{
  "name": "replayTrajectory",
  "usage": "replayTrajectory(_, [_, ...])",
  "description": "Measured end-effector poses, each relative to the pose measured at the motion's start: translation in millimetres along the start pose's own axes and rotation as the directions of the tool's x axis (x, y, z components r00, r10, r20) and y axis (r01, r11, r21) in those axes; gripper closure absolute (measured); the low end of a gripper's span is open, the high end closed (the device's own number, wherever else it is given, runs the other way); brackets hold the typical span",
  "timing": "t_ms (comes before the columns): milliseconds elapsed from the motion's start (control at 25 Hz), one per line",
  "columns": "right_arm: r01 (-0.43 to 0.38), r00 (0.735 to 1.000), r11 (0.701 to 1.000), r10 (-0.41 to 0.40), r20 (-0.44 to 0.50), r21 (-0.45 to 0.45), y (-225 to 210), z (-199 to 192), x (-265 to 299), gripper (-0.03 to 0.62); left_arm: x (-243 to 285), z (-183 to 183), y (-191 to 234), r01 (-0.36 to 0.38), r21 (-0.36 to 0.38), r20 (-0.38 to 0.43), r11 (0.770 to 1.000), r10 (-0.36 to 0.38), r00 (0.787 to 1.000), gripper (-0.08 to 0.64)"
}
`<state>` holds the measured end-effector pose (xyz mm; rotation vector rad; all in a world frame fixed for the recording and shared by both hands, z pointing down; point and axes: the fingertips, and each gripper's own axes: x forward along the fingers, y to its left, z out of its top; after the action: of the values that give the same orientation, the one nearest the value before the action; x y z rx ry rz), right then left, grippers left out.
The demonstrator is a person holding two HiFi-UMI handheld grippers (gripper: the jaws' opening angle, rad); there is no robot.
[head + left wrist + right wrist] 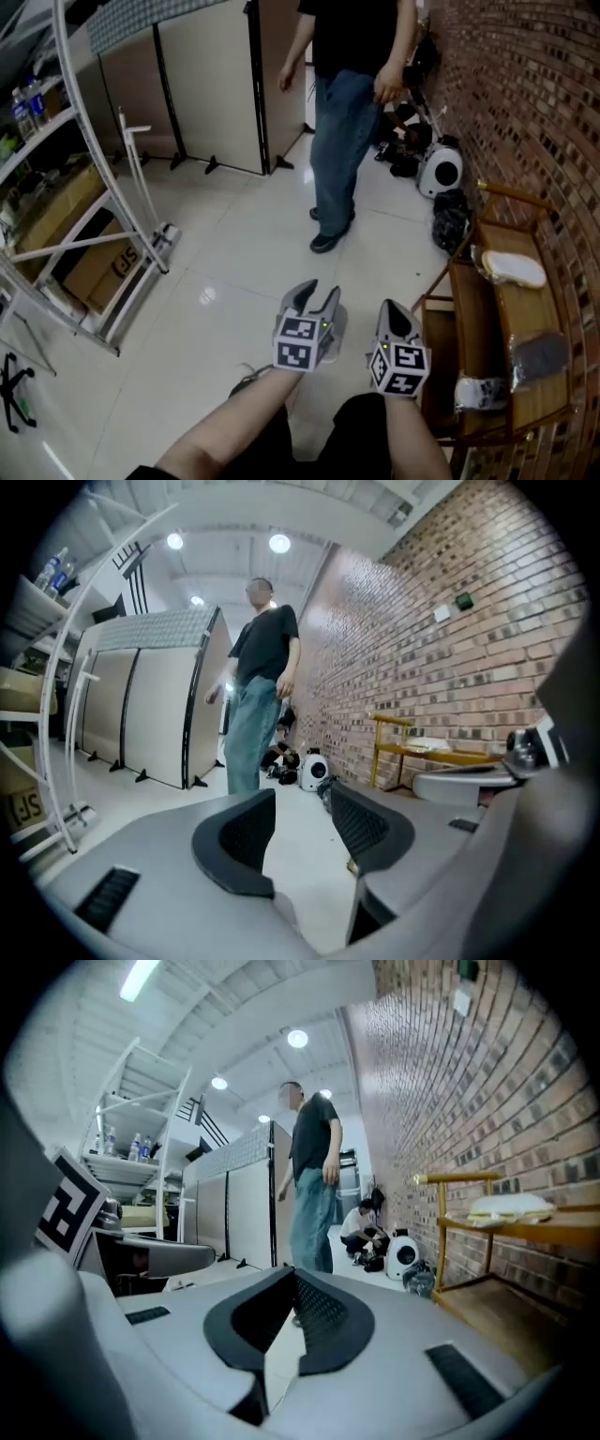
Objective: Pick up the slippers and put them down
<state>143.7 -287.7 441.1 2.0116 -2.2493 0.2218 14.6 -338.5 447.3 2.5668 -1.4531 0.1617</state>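
Left claw [302,799]: jaws apart, nothing between them but floor. Right claw [291,1275]: tips closed together, nothing in them. I hold both out in front of me, about level, side by side, over bare tile.

Just right of the right claw: a wooden rack [514,309] against the brick wall [525,94]. One white slipper [511,267] lies flat on its top shelf, toward the far end. Nearer on the same shelf is a grey bundle [538,357]; I cannot tell if it is the other slipper. A white object [477,392] sits on the lower shelf, also unclear.

Handling, my estimate: the slipper looks light and soft, with a sole somewhat stiffer than the upper. It should bend if I take it by the toe alone. The best hold is probably the side edge near the heel, pinching sole and upper rim together. It is not fragile, so a firm squeeze is fine. The fabric may slip, so I should bite deep.

Farther off: a person [342,122] stands on the tile, well apart from the rack.
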Motion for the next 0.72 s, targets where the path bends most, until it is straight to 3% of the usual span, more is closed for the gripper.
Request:
replayTrajectory(320, [0.004,0.992,1.0,-0.006,0.129,0.016,11,30,-92,0.583,-99,39,-28,0.03,0.043,0.117,0.999,-0.035,0.993,0.392])
replayTrajectory(520, [-0.056,0.981,0.998,0.053,0.189,0.012,24,31,-153,0.583,-158,54,-34,0.078,0.087,0.222,0.993,-0.095,0.97,0.491])
replayTrajectory(720, [-0.077,0.973,0.997,0.072,0.218,0.017,22,26,-208,0.583,-208,43,-27,0.078,0.128,0.29,0.989,-0.112,0.95,0.494])
